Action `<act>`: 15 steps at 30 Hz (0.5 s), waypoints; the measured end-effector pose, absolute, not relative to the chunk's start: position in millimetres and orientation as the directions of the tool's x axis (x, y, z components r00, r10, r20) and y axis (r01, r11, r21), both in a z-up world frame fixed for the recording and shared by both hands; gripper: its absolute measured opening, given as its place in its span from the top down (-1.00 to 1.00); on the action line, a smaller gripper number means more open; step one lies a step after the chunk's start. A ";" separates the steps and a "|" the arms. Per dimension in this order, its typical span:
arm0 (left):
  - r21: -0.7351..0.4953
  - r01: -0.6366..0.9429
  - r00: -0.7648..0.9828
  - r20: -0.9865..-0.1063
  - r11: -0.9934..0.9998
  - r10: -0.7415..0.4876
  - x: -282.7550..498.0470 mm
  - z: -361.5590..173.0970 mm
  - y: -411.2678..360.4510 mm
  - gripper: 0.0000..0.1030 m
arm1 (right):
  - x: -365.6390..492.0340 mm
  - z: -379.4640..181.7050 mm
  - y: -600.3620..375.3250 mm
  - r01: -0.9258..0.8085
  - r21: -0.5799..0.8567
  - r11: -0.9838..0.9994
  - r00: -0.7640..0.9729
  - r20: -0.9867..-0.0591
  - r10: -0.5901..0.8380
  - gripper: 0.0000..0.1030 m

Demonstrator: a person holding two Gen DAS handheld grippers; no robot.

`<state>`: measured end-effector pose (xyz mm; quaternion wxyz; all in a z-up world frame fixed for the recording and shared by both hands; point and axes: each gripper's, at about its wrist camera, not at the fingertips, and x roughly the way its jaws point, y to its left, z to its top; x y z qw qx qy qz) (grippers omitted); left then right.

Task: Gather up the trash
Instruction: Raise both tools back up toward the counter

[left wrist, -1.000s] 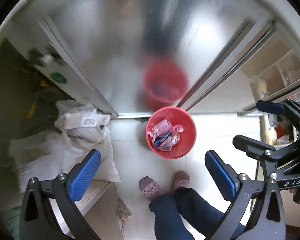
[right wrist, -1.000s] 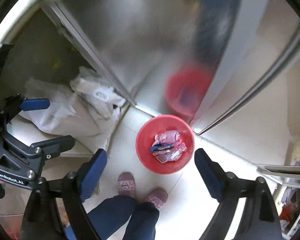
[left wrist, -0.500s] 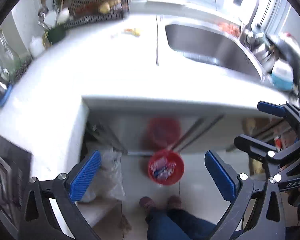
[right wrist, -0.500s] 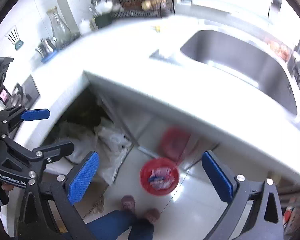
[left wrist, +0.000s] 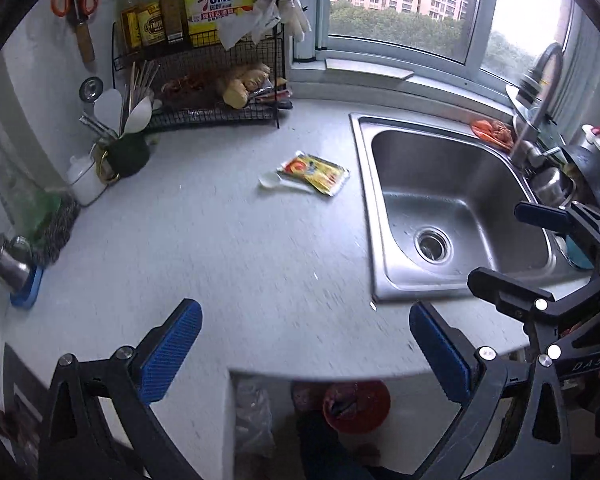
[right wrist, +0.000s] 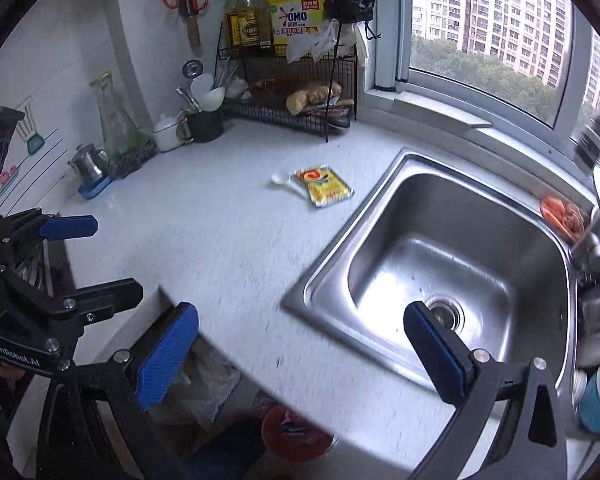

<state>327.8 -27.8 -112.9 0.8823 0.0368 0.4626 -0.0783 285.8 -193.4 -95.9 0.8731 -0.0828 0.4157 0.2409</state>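
Countertop clutter first, far left and working across: a small steel pot on a blue coaster, a dark green mug stuffed with white spoons and chopsticks, then a black wire rack holding ginger and bottles in the corner. Roughly mid-counter on the pale grey speckled worktop sits what I'd call the remaining trash: a flat yellow foil sachet with a red-and-orange print, looking empty, a little crumpled and torn open, with a white plastic spoon touching its left edge. Both lie just left of the stainless steel sink, well apart from either tool. The left gripper hangs over the near edge of the counter with its blue pads spread wide and nothing between them; the right gripper is the same story, jaws as wide as they go and empty, out over the sink's near corner. Down on the floor under the counter lip there's a round red plastic bin already holding some pinkish wrappers, so I'd guess part of the job is done. What's left, going by this, is the sachet and maybe the spoon. The sachet looks thin and flat against the surface, probably fiddly to pinch.
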 end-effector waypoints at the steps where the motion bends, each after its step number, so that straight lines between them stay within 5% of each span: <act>1: -0.011 0.174 0.556 -0.824 0.985 -0.108 343.4 -113.9 -21.5 -1.00 | 300.8 -96.7 -187.3 -0.487 0.052 0.872 0.537 -0.769 0.346 -0.99; 15: -0.092 0.194 0.385 -0.909 0.977 -0.162 532.1 -190.0 33.8 -1.00 | 485.2 -156.3 -113.9 -0.489 0.028 0.872 0.397 -0.883 0.251 -0.99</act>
